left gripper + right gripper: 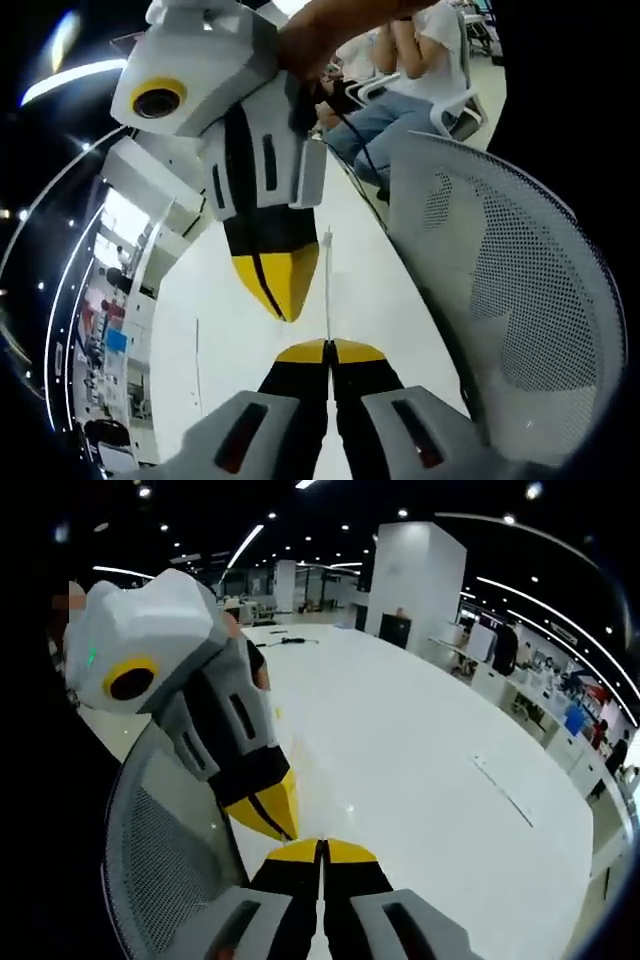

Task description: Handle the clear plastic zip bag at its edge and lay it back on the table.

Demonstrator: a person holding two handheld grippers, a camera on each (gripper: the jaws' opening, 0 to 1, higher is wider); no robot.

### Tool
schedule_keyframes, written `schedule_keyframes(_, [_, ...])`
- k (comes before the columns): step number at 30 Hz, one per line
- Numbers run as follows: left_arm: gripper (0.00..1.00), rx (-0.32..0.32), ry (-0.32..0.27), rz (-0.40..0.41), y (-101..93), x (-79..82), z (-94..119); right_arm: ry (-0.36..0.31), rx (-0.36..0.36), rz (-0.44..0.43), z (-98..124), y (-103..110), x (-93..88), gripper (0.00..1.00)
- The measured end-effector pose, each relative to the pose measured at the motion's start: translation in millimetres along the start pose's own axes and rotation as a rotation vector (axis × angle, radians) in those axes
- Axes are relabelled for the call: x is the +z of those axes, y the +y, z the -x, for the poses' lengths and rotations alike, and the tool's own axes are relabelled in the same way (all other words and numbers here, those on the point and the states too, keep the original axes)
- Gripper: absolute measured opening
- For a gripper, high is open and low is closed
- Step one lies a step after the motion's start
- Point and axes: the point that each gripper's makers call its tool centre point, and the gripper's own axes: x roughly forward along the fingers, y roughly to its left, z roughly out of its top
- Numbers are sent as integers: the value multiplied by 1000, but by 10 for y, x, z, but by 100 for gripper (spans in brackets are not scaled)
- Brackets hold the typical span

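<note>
Above a long white table (pixel 240 330), the left gripper (pixel 328 352) holds its yellow-tipped jaws pressed together on the thin edge of the clear plastic zip bag (pixel 327 285), which rises from the jaws as a pale upright strip. The bag is seen edge-on, so its body and anything inside it are hard to make out. Just beyond the strip, the right gripper (pixel 275 290) reaches in from above with jaws closed; whether they touch the bag cannot be told. To the right of the table, a grey mesh chair back (pixel 500 290) crowds the left gripper view, and seated people (pixel 400 90) are partly cut off at the top.

In the right gripper view, the mesh chair back (pixel 160 850) stands left of the table (pixel 430 770), the left gripper (pixel 275 815) points in beside it, and the right gripper (pixel 322 852) shows jaws shut, with the bag not discernible between them. Beyond the table stands a white pillar (pixel 420 575).
</note>
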Motion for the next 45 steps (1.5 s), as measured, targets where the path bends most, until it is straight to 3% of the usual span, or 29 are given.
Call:
schedule_keyframes(4, [0, 12, 1, 13, 7, -22, 22, -13, -44, 0, 54, -108, 42, 0])
schedule_keyframes(10, [0, 31, 39, 22, -15, -155, 34, -54, -220, -20, 212, -484, 122, 0])
schedule_keyframes(14, [0, 63, 33, 46, 44, -173, 61, -82, -272, -35, 274, -613, 163, 0])
schedule_keyframes(37, [0, 62, 11, 107, 126, -216, 111, -88, -341, 4, 339, -646, 234, 0])
schedule_keyframes(45, [0, 77, -52, 213, 241, -175, 146, -93, -323, 54, 317, -589, 286, 0])
